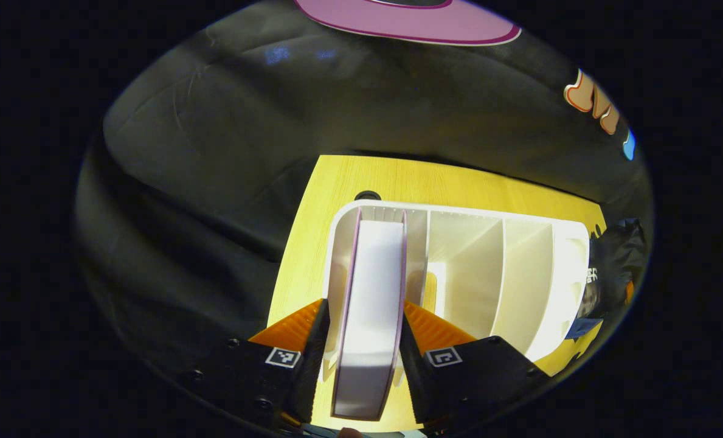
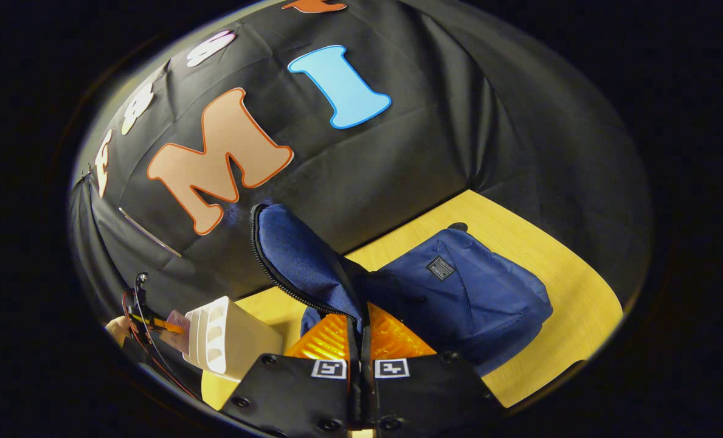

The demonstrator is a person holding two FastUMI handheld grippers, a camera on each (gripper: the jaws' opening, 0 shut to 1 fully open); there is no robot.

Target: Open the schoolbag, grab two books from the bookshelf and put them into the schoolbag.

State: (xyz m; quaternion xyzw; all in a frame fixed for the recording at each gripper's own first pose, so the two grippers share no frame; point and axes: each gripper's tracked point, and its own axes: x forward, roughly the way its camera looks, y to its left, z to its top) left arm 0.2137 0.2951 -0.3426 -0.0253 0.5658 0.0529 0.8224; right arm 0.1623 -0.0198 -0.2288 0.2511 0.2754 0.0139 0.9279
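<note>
Schoolbag: blue fabric, lying on the yellow table, its zipped flap lifted toward 12 o'clock by our right tongs. These are clenched on the flap's edge, both fingers pressing the cloth between them.

Book: pink-covered, white page block facing us, standing upright in the leftmost slot of the white bookshelf. Our left tongs straddle it, one finger at 9 o'clock of the book and one at 3 o'clock; whether they already press the covers or merely bracket them we cannot tell.

Bookshelf: white, with dividers, on the table; the slots toward 3 o'clock look bare. In the right gripper view it sits at 8 o'clock of the bag, near but apart.

Handling, as we judge it: the book is stiff and moderately heavy, with smooth covers (possibly slippery), so grip across both covers near the spine-side middle. The bag is soft and limp; its mouth will sag unless held open.
</note>
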